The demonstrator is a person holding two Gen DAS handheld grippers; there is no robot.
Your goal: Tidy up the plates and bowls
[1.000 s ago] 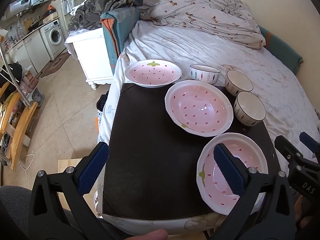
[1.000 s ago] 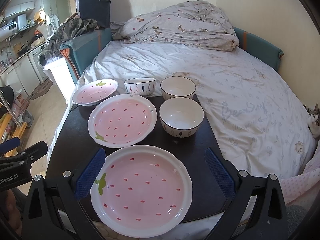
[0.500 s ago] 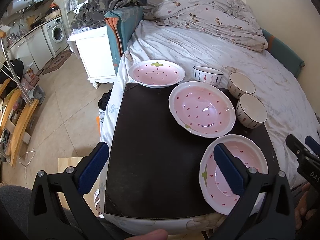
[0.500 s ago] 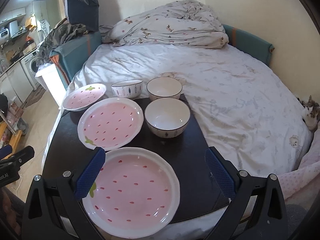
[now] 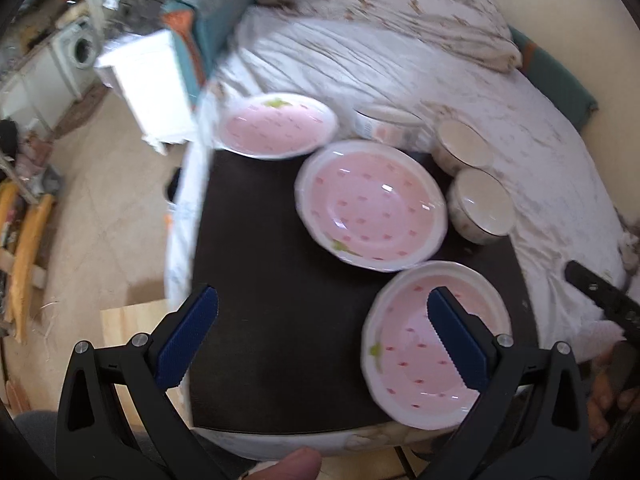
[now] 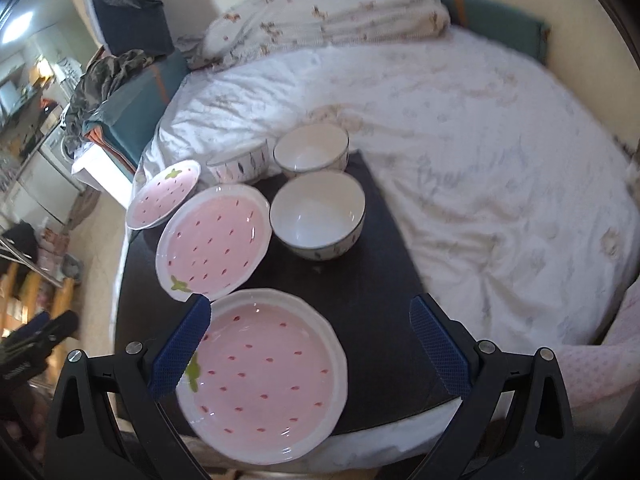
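Three pink strawberry plates lie on a dark board [image 5: 276, 312] on the bed: a near plate [image 5: 420, 364] [image 6: 264, 376], a middle plate [image 5: 372, 204] [image 6: 216, 240] and a far plate [image 5: 276, 126] [image 6: 164, 194]. Three white bowls stand beside them: a near bowl [image 6: 318, 214] [image 5: 482, 206], a far bowl [image 6: 312, 154] [image 5: 464, 146] and a patterned bowl [image 6: 238, 164] [image 5: 386, 124]. My left gripper [image 5: 320, 336] is open above the board's near left. My right gripper [image 6: 310, 344] is open above the near plate. Both are empty.
The bed [image 6: 480, 168] with a crumpled quilt [image 6: 320, 20] spreads behind and right of the board. A white cabinet [image 5: 148, 80] and floor [image 5: 100, 208] lie left of the bed. The other gripper shows at each view's edge [image 5: 600, 292] [image 6: 36, 336].
Both cameras have swung and tilted, blurring the views. The dishes have not moved on the board. Both grippers stay open and empty.
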